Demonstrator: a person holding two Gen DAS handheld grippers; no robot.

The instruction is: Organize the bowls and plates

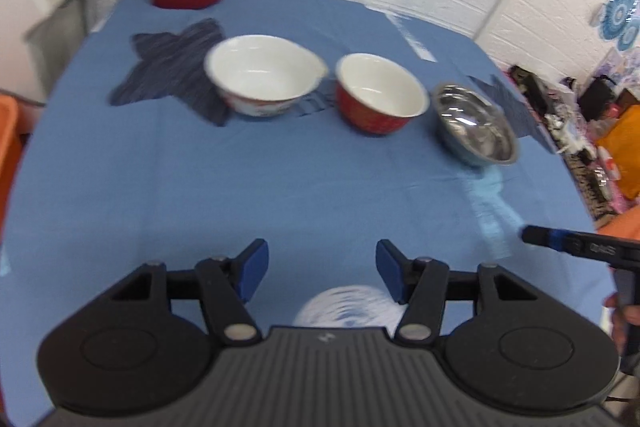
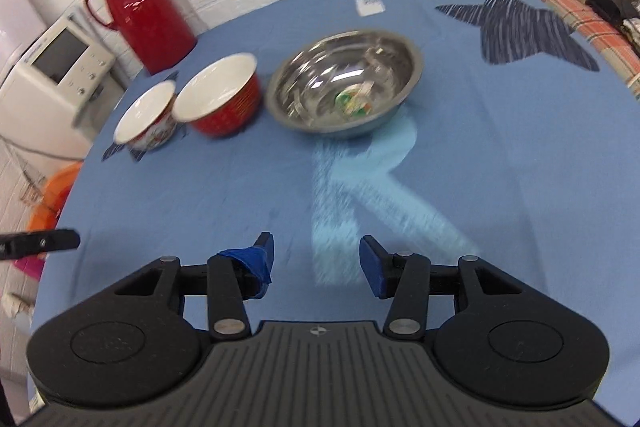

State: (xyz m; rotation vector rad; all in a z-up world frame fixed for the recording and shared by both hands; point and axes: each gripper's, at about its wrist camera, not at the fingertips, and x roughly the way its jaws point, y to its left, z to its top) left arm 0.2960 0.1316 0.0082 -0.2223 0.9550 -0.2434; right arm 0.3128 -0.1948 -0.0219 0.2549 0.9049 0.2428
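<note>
Nearest the left camera, the left gripper hangs over the blue tablecloth with its fingers spread wide and nothing between them. Just under it lies a blurred white round shape, possibly a plate, though the view is too smeared to be sure. The right gripper is likewise wide open and empty above the cloth, blue tape wrapped round its left finger.

Farther out, three bowls stand in a row. The steel bowl sits closest to the right gripper, with something small and colourful inside. Beside it stands the red bowl, white inside, and just beyond that the white bowl with a patterned outside, resting partly on a dark star-shaped mat. At the far edge, near the wall, stands a red jug.
</note>
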